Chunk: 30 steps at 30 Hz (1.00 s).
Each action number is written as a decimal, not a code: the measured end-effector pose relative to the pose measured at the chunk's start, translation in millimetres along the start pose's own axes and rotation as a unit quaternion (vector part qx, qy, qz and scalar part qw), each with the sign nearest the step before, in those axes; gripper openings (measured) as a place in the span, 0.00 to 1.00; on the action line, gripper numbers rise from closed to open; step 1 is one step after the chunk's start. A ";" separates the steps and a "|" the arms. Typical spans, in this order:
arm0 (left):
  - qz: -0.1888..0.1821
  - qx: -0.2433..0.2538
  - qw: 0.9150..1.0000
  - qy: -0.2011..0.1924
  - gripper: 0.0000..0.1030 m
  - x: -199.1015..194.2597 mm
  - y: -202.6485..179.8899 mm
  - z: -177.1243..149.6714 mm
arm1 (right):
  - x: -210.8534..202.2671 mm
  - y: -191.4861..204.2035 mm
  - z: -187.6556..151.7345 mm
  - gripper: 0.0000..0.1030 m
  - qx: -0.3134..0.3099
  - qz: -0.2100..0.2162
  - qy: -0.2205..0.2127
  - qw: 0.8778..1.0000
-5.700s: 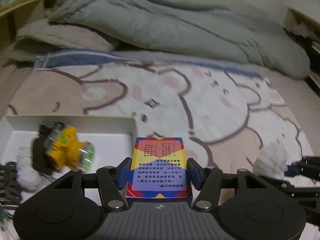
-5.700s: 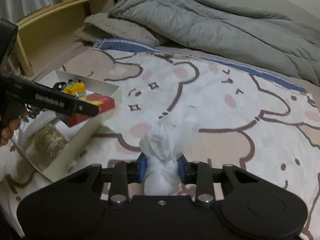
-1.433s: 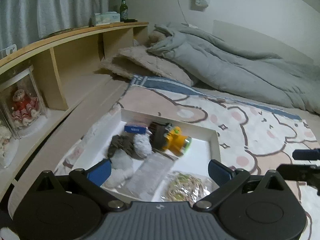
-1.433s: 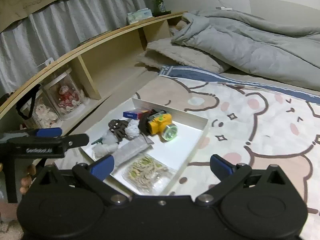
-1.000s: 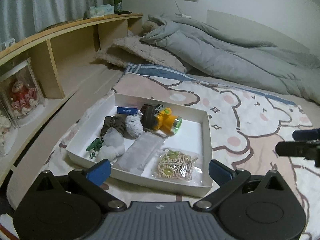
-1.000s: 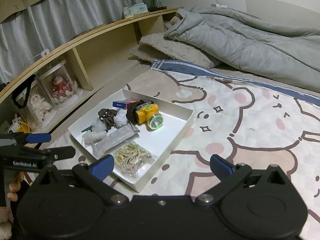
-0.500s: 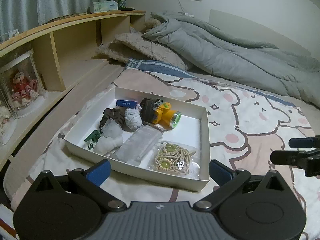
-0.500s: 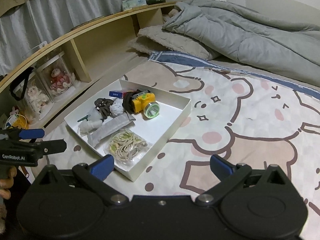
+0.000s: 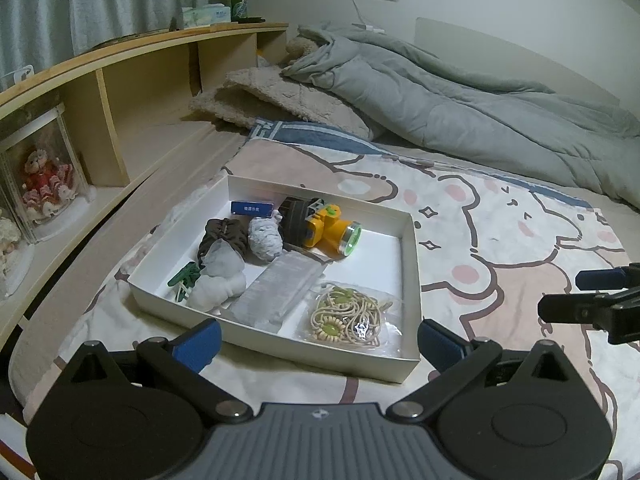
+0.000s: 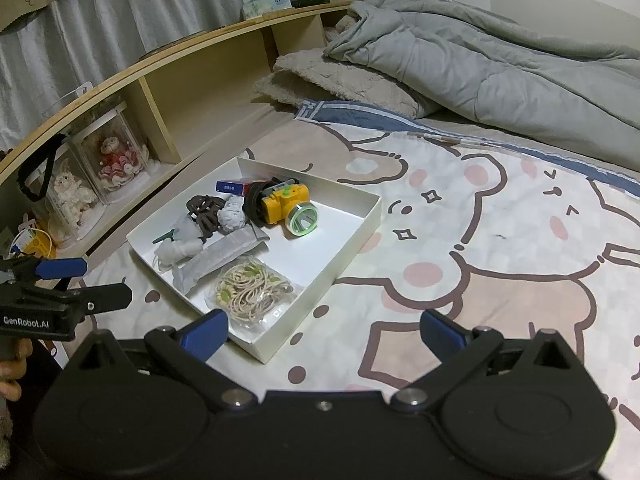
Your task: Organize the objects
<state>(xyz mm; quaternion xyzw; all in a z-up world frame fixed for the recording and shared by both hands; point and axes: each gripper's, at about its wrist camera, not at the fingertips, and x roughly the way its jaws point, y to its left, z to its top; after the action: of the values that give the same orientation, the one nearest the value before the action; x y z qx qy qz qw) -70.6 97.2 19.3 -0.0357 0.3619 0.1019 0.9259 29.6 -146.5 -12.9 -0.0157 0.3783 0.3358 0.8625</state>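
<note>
We are holding the left gripper [image 9: 318,340] and right gripper [image 10: 324,332] spread wide, empty; headlamp [image 9: 328,230], beads [image 9: 348,316] and the rest are sitting inside the white box [image 9: 416,280]; sorting is looking finished.

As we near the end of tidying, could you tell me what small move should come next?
Probably just draw both grippers back and stop: the left gripper and right gripper are open and empty, the items lie inside the white box, and no loose item shows on the bedsheet.

Home bedroom, bed [image 9: 500,216] with grey duvet [image 9: 460,112], wooden headboard shelf [image 10: 208,60]
</note>
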 end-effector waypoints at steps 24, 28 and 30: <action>0.001 0.003 1.000 -0.001 1.00 1.6 2.6 -1.0 | 4.4 0.2 -2.0 1.00 -0.003 0.000 0.008 1.000; 0.001 0.003 1.000 -0.001 1.00 1.7 2.8 -0.9 | 4.8 0.2 -2.1 1.00 -0.004 0.000 0.008 1.000; 0.000 0.003 1.000 0.000 1.00 1.8 3.1 -0.9 | 4.9 0.0 -2.1 1.00 -0.003 0.000 0.009 1.000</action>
<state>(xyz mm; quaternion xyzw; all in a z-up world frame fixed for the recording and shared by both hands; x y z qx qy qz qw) -70.5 100.5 17.4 -0.0331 0.3618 0.1014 0.9262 30.6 -144.3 -17.7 -0.0210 0.3847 0.3370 0.8591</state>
